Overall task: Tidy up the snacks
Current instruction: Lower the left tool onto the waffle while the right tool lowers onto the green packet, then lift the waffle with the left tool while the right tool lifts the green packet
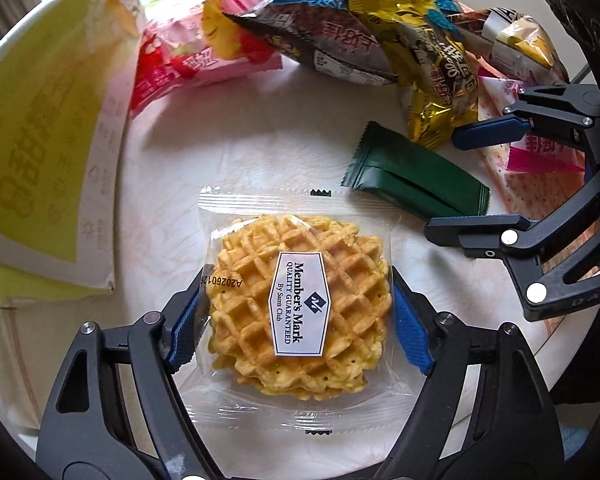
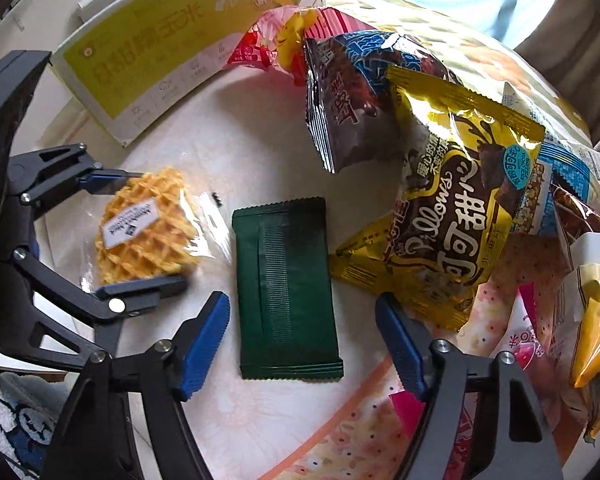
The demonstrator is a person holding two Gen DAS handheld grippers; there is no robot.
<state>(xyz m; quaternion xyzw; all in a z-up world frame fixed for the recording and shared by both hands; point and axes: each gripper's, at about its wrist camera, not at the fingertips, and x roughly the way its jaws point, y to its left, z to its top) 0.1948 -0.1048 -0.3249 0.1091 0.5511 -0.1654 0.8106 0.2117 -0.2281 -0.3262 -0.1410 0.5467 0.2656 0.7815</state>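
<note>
Waffle [image 1: 296,304]: flat on the tabletop [image 1: 260,148], between my left hand-held gripper's [image 1: 296,320] pads, which press its wrapper.
Green packet [image 2: 286,288]: beside it, between my right hand-held gripper's [image 2: 302,344] pads, untouched.

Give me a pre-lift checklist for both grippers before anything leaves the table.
1. Waffle pack centred between the left gripper fingers: ok.
2. Left fingers pressing the wrapper: cannot tell; they sit right at its edges.
3. Green packet between the right gripper fingers: ok.
4. Right fingers touching the green packet: not ok, gaps on both sides.
5. Gold Pillows bag clear of the right gripper: not ok, its lower corner sits beside one of the fingers.
6. Grippers apart from each other: ok.
</note>
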